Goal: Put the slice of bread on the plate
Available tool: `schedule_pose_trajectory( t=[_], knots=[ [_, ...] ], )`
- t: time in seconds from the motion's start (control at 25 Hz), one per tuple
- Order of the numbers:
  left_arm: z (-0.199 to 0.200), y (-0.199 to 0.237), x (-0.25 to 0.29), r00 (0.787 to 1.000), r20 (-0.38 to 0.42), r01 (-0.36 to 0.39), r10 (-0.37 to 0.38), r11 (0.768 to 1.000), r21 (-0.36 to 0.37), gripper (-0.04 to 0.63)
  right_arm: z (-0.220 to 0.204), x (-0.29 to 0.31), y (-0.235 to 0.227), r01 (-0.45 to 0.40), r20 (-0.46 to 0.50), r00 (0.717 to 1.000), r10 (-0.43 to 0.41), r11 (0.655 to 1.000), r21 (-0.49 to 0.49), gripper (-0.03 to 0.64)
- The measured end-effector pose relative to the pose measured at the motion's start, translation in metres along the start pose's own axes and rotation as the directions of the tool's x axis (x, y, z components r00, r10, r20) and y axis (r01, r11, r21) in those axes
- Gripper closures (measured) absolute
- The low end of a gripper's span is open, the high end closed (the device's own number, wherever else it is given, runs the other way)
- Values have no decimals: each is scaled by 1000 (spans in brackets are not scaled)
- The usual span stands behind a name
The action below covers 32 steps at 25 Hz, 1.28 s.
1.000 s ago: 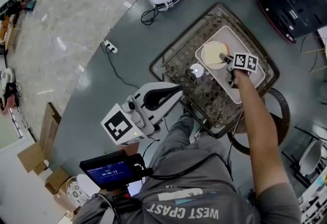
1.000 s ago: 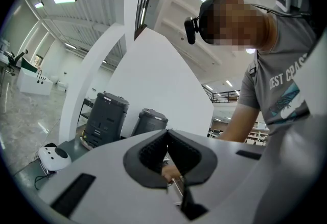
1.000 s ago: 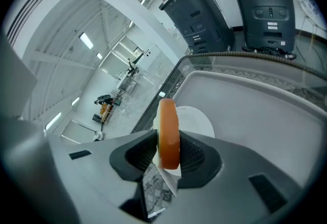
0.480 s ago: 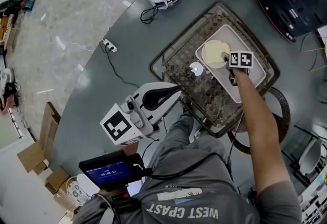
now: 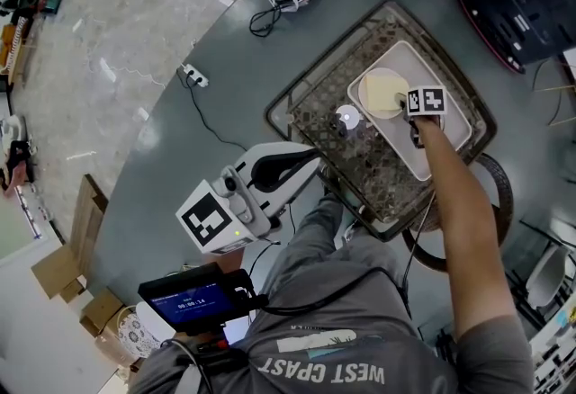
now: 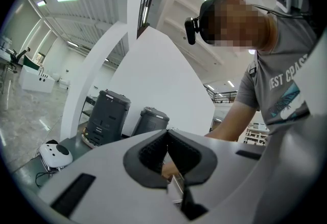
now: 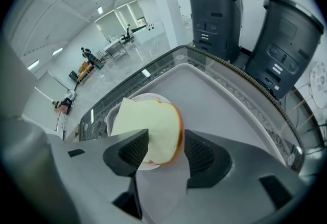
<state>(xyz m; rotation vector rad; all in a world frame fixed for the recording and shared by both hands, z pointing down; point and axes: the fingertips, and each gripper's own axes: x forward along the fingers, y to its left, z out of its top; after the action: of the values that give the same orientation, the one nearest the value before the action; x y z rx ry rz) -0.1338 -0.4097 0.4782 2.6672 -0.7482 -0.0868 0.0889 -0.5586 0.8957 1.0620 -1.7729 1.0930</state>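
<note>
**Release of the slice.** The soft, pale slice of bread with a brown crust [image 7: 153, 126] lies flat on the small round white plate [image 7: 153, 96] and covers most of it. The right gripper [image 7: 166, 149] is tilted steeply down over the plate's near rim. Its jaws have just been opening and now stand wide, one on each side of the slice's near end, and they hold nothing. The placing looks all but complete. To finish cleanly, keep the jaws fully spread and lift straight up off the plate before drawing back, so that neither ribbed pad catches the crust and drags the slice off the plate. The left gripper [image 5: 310, 160] lies well apart from the plate with its jaws together and nothing between them.
</note>
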Motion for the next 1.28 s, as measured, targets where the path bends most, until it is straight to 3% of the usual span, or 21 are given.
schedule_pose_trajectory(
  t=[0.24, 0.56, 0.84, 1.0, 1.16, 1.28],
  knots=[
    [2, -2, 2, 1000, 9, -2, 2, 1000, 12, 586, -1, 1, 2, 9, 3, 1000, -9, 1000, -10, 416],
    [8, -8, 2, 999, 32, -13, 12, 1000, 21, 586, 8, -14, 15, -38, 86, 996, 37, 999, 12, 416],
    [20, -25, 14, 999, 44, 10, -12, 999, 52, 586, 24, -77, 31, -95, 191, 977, 93, 995, 4, 417],
    [21, -58, 25, 998, 55, 23, -28, 996, 89, 587, 21, -127, 35, -160, 297, 942, 157, 987, -15, 417],
    [20, -88, 27, 998, 59, 16, -23, 993, 117, 586, 13, -180, 56, -270, 382, 884, 271, 961, -56, 425],
    [21, -108, 35, 998, 57, 14, -23, 989, 148, 588, 12, -227, 67, -340, 469, 812, 348, 935, -103, 537]
  ],
)
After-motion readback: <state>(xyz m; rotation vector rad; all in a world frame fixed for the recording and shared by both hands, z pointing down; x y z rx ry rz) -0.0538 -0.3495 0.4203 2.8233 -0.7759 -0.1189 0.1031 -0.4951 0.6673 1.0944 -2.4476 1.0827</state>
